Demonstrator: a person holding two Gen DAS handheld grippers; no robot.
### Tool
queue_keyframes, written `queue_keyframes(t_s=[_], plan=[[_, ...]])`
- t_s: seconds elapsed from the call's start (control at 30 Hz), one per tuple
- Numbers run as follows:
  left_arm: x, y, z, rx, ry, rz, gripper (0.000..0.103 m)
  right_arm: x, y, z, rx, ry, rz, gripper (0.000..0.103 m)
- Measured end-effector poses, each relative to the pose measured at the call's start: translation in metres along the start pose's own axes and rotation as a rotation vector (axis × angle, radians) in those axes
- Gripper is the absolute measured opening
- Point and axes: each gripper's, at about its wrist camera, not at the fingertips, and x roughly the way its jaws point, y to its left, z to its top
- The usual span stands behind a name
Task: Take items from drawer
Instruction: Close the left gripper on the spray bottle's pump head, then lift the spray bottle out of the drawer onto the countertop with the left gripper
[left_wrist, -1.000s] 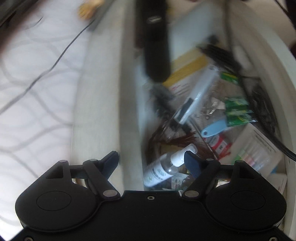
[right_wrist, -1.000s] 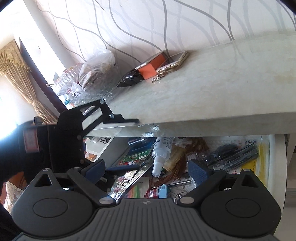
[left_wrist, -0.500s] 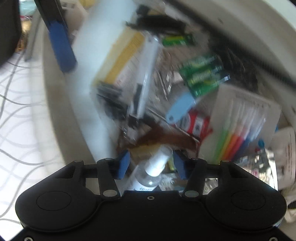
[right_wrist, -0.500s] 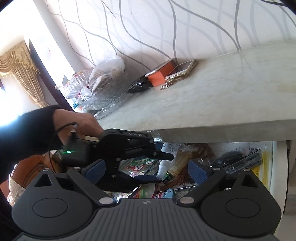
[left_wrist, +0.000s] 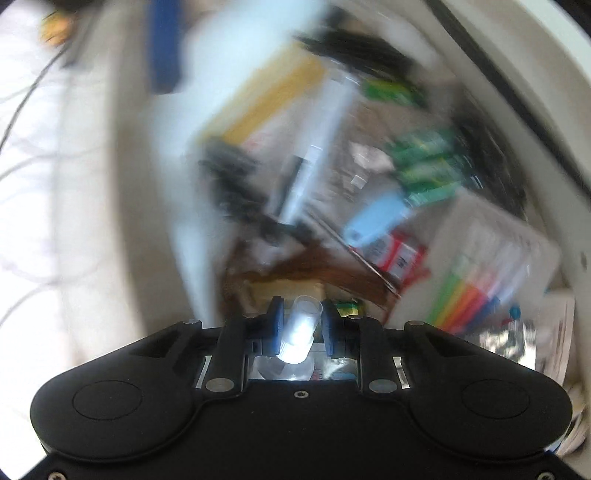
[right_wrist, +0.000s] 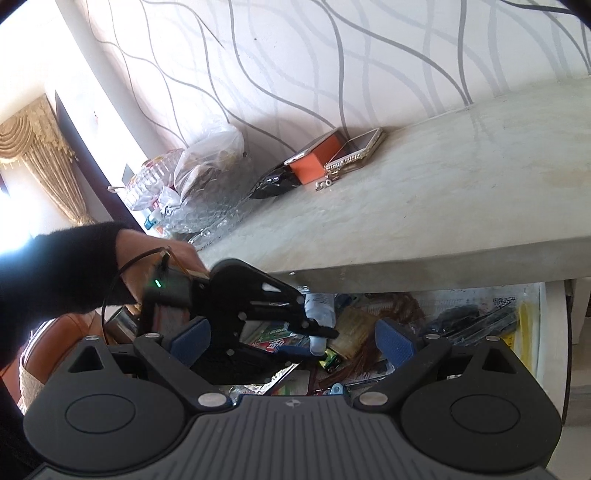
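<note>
The open drawer (right_wrist: 546, 332) fills the lower middle of the right wrist view, under the stone counter (right_wrist: 443, 206). In its clutter lies the spray bottle (left_wrist: 300, 325), long axis running along the left gripper (left_wrist: 299, 323), cap pointing away up the frame. That gripper's jaws are closing on the bottle's neck. The right gripper (right_wrist: 291, 339) hangs back, spread wide and empty, farther from it.

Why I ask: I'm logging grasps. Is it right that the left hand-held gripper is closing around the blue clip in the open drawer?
Not the blue clip, which lies untouched farther in. The left wrist view shows the left hand-held gripper closing around the clear spray bottle, its cap between the blue pads. The drawer is open, as said.
</note>
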Motion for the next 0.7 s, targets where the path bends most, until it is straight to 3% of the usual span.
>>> queue_keyframes(t_s=[0.2, 0.33, 0.5, 0.7], plan=[[-0.059, 0.065, -0.017, -0.591, -0.196, -0.042, 0.016, -0.001, -0.002, 0.001, 0.01, -0.005, -0.001, 0.099], [-0.093, 0.105, -0.052, -0.968, -0.39, -0.056, 0.016, 0.0, -0.002, 0.001, 0.006, -0.001, -0.002, 0.099], [-0.111, 0.155, -0.074, -1.22, -0.556, 0.013, 0.016, 0.002, -0.003, 0.001, 0.011, 0.004, -0.008, 0.099], [-0.077, 0.234, -0.074, -1.327, -0.467, 0.231, 0.016, 0.001, -0.003, 0.001, 0.019, -0.007, -0.016, 0.099]])
